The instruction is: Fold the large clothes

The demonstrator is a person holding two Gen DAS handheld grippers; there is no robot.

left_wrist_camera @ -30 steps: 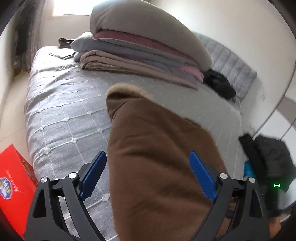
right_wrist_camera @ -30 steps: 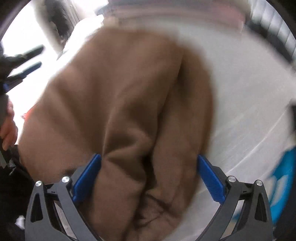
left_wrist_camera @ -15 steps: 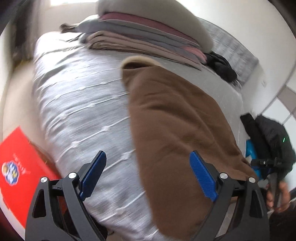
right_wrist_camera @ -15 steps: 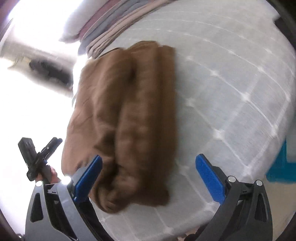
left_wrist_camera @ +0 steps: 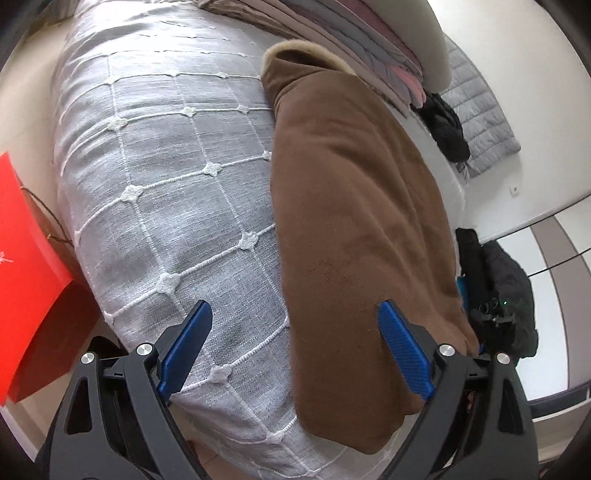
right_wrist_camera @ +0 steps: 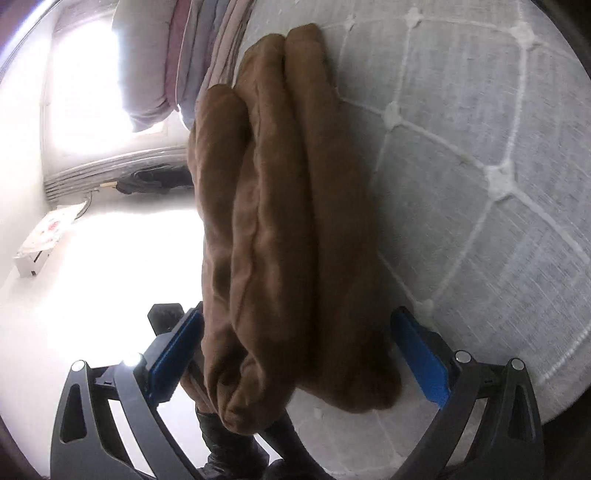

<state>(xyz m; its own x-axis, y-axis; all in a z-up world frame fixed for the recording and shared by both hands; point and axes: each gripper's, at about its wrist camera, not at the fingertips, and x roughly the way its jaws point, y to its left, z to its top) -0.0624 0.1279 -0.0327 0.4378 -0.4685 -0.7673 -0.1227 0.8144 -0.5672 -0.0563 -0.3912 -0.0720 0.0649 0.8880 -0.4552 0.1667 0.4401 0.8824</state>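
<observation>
A large brown garment (left_wrist_camera: 354, 206) with a pale furry collar (left_wrist_camera: 306, 51) lies folded lengthwise on the grey quilted bed (left_wrist_camera: 166, 166). My left gripper (left_wrist_camera: 295, 347) is open, its blue pads straddling the garment's left edge near the bed's foot. In the right wrist view the garment (right_wrist_camera: 288, 221) shows as several thick stacked folds. My right gripper (right_wrist_camera: 295, 354) is open, its pads either side of the garment's near end, not clamping it.
A pile of folded blankets and a pillow (left_wrist_camera: 369, 29) sits at the head of the bed. A red box (left_wrist_camera: 26, 266) stands on the floor at left. Dark clothes and a bag (left_wrist_camera: 506, 288) lie at right by the wall.
Both grippers have drawn back and lower toward the foot of the bed. The garment, bunched close to the right gripper before, now lies settled on the bed. The right view has rotated.
</observation>
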